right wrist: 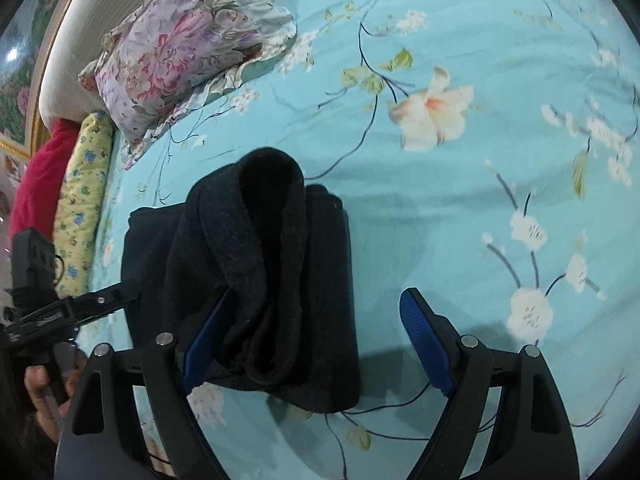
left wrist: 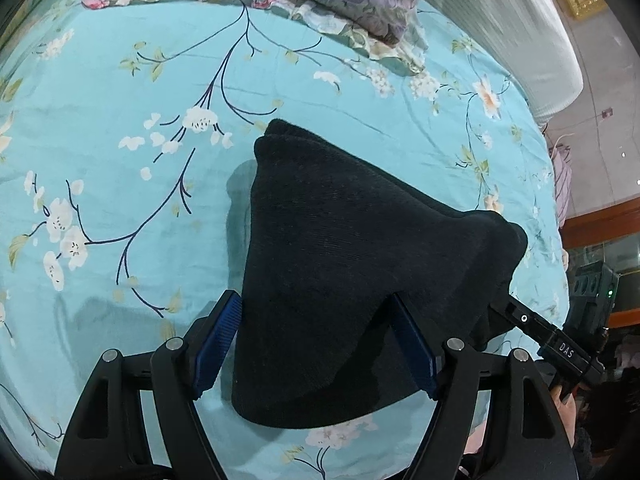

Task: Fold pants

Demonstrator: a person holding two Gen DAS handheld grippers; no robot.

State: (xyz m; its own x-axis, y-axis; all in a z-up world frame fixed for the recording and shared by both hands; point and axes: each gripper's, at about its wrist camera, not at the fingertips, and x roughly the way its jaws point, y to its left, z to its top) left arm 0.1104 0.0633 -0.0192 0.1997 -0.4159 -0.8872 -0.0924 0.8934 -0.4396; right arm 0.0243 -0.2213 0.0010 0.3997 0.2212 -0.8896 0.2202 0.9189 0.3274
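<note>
The black pants [left wrist: 340,260] lie folded into a thick bundle on the turquoise floral bedsheet [left wrist: 120,100]. In the left wrist view my left gripper [left wrist: 316,340] is open, its blue pads on either side of the bundle's near end, which is draped between them. The right gripper's black finger [left wrist: 532,320] touches the bundle's right corner. In the right wrist view the pants [right wrist: 272,280] show a raised, rolled fold in the middle. My right gripper [right wrist: 320,344] is open; its left pad [right wrist: 204,344] is against the cloth and its right pad [right wrist: 428,344] stands clear over the sheet.
A floral pillow [right wrist: 172,48] lies at the head of the bed by the white padded headboard [right wrist: 68,72]. A yellow floral cushion [right wrist: 80,196] and red cloth [right wrist: 40,172] lie at the bed's left edge. The bed's edge [left wrist: 560,220] drops off at right.
</note>
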